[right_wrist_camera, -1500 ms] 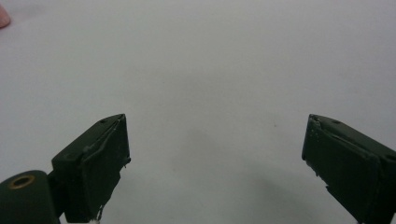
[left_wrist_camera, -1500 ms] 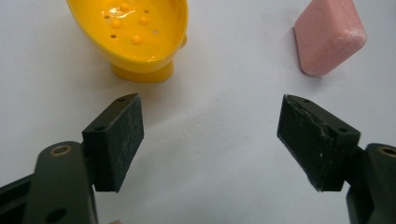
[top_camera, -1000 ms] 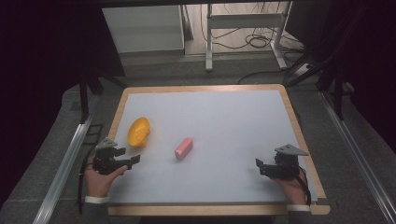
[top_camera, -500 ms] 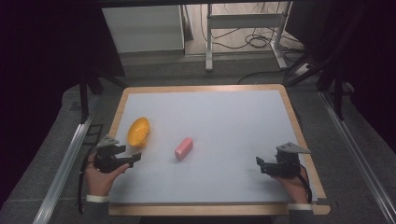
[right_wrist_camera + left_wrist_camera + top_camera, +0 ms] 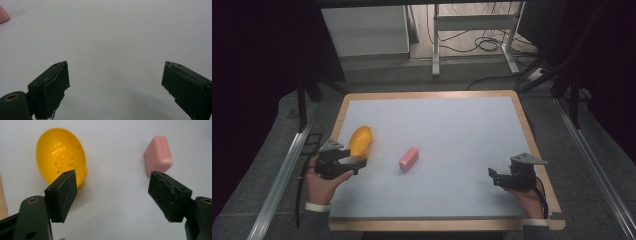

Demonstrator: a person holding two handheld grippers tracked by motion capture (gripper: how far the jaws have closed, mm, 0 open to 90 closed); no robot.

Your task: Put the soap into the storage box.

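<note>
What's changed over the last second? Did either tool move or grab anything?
The left tool has crept forward and slightly inward, toward the yellow bowl; its jaws are open and hold nothing. The right tool has barely shifted near the table's right edge, also open and empty. The yellow bowl and the pink block lie where they were on the white table top. Nothing was gripped or released.

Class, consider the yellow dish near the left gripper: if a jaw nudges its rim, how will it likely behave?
The yellow dish looks like thin, glossy plastic, so it is probably light and slides easily on the smooth white table. Its rounded bowl shape suggests it may rock or tip when pushed at the rim. The shiny surface might slip between the jaws.
</note>
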